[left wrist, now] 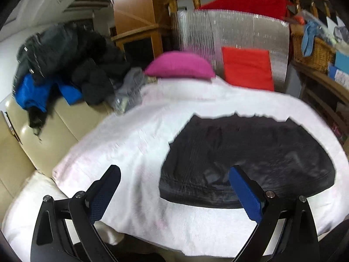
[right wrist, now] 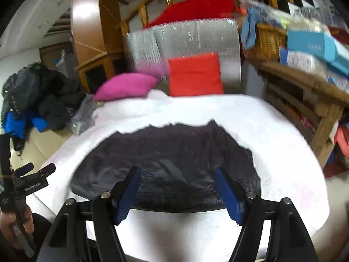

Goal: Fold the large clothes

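A black garment lies folded flat in a rough rectangle on a white blanket; it also shows in the right wrist view. My left gripper is open and empty, hovering above the garment's near left edge. My right gripper is open and empty, just above the garment's near edge. The left gripper also shows at the far left of the right wrist view, held by a hand.
A pink cushion and a red cushion lie at the blanket's far end against a silver panel. A pile of dark and blue clothes sits at left. Wooden shelves with a wicker basket stand at right.
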### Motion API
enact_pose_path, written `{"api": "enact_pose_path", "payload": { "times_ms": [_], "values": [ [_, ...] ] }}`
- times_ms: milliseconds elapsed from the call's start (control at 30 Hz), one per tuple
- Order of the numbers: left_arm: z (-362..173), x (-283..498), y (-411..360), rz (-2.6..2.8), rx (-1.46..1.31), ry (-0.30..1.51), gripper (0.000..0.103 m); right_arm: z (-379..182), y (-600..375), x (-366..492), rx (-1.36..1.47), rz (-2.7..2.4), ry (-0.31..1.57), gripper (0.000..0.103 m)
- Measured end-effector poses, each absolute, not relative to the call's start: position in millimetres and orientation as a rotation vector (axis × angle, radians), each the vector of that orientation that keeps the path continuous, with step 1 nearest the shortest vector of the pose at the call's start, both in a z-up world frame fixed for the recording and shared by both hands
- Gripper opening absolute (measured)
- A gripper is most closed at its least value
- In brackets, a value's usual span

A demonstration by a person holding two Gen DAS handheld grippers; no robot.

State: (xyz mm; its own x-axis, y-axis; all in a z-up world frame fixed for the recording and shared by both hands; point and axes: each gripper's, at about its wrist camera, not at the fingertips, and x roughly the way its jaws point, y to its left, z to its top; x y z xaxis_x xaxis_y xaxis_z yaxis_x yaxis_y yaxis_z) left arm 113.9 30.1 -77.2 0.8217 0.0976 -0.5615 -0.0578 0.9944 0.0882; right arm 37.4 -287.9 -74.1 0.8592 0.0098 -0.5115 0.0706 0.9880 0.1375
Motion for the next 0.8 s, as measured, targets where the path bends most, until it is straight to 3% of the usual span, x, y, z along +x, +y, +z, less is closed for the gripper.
{"api": "enact_pose_path", "payload": {
  "times_ms": [367, 800],
  "values": [
    [12.5, 29.3, 28.8, 0.070, 0.112, 0.424, 0.102, -12.4, -255.5, -45.3, 0.137, -0.012, 0.471, 0.074],
    [47.2, -29.8, 26.7, 0.065, 0.132, 0.351, 0.102, 31.2, -230.3, -107.9, 0.061, -0.022, 0.396, 0.074]
  ]
}}
